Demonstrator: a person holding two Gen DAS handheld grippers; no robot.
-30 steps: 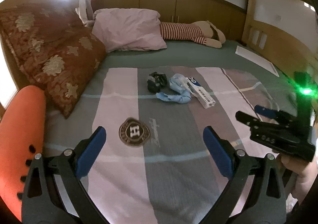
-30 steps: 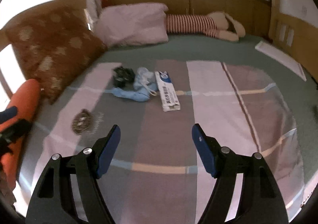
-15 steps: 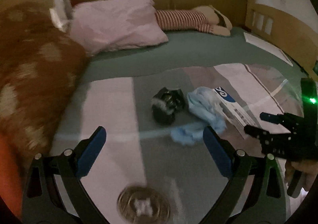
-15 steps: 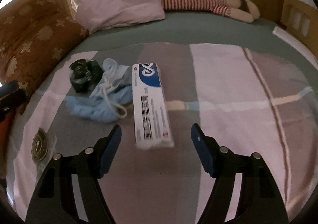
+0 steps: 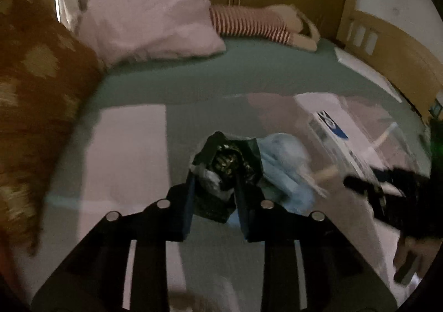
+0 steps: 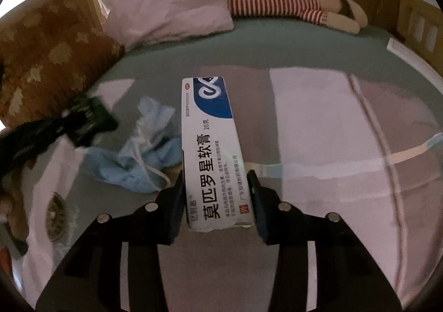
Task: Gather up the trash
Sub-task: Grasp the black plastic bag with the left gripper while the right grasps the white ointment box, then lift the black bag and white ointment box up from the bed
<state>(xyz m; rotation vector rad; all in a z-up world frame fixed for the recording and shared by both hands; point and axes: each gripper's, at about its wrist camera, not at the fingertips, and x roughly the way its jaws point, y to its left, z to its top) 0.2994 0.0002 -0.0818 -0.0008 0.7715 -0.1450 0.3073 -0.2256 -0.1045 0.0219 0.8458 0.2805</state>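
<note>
A dark crumpled wrapper lies on the striped blanket, and my left gripper has it between its closing jaws, both pads pressed against its sides. Just right of it sits a crumpled light-blue face mask with white strings. A long white and blue ointment box lies lengthwise on the blanket. My right gripper straddles its near end, jaws closing, pads against both long sides. In the right wrist view the mask lies left of the box, and the left gripper shows there as a dark blur.
A round metal badge lies on the blanket at the near left. A brown patterned cushion, a pink pillow and a striped plush toy line the far side. A white sheet lies at the far right.
Both grippers have come forward and down over the trash. The left jaws went from wide apart to closed around the dark wrapper. The right jaws narrowed onto the ointment box.
</note>
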